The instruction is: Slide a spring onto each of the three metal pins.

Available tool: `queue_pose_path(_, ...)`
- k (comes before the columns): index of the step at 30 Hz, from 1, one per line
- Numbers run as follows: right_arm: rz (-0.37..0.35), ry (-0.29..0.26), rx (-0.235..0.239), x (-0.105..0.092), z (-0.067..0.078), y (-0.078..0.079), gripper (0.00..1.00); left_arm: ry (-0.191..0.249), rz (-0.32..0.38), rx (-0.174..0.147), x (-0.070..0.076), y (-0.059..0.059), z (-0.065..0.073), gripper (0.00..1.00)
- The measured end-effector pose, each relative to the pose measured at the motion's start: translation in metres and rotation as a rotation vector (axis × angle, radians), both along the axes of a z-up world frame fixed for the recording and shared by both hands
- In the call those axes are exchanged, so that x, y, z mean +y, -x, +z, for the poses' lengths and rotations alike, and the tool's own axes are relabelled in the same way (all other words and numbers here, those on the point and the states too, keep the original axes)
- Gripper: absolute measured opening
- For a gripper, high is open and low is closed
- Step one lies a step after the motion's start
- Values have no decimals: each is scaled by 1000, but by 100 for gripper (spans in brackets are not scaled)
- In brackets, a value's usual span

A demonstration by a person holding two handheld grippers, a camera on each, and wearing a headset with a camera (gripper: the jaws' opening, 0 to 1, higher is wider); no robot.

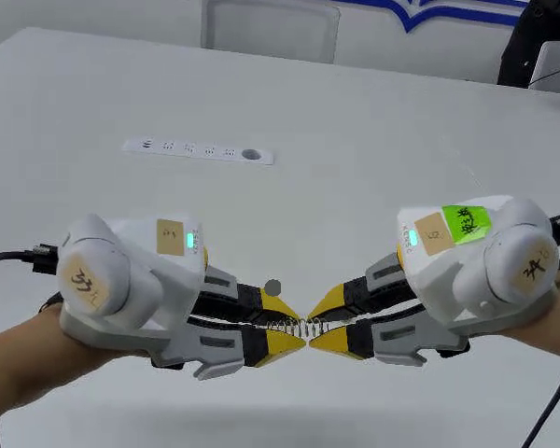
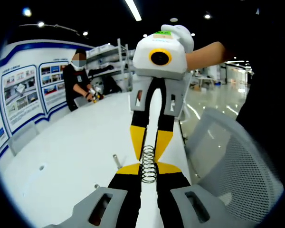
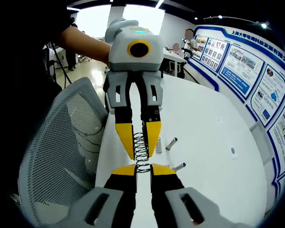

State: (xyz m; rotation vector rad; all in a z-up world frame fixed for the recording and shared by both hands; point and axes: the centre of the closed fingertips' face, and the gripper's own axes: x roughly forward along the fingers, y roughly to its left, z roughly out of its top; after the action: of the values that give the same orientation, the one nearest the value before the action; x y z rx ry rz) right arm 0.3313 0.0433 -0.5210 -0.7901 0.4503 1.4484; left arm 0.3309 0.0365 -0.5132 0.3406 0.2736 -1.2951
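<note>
Tip to tip above the worktop [image 1: 373, 187], the left hand-held gripper [image 1: 295, 329] and right hand-held gripper [image 1: 319, 330] each pinched one end of a spring [image 1: 306, 326], held level between them. On the worktop, a loose spring [image 3: 158, 145] lay just beside a pin [image 3: 171, 142].

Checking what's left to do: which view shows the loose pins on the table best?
Right gripper view: two pins lie plainly on the table beside the held spring. Left gripper view shows one, smaller; head view just a grey dot.
</note>
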Motion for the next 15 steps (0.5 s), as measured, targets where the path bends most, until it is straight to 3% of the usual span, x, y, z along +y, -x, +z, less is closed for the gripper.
queue_pose_path(4, 5, -47, 26, 3, 8, 2, 11, -24, -6, -14, 1, 0, -4, 10)
queue_pose_path(15, -26, -133, 69, 10, 26, 4, 11, -38, 2, -35, 3, -3, -1, 10)
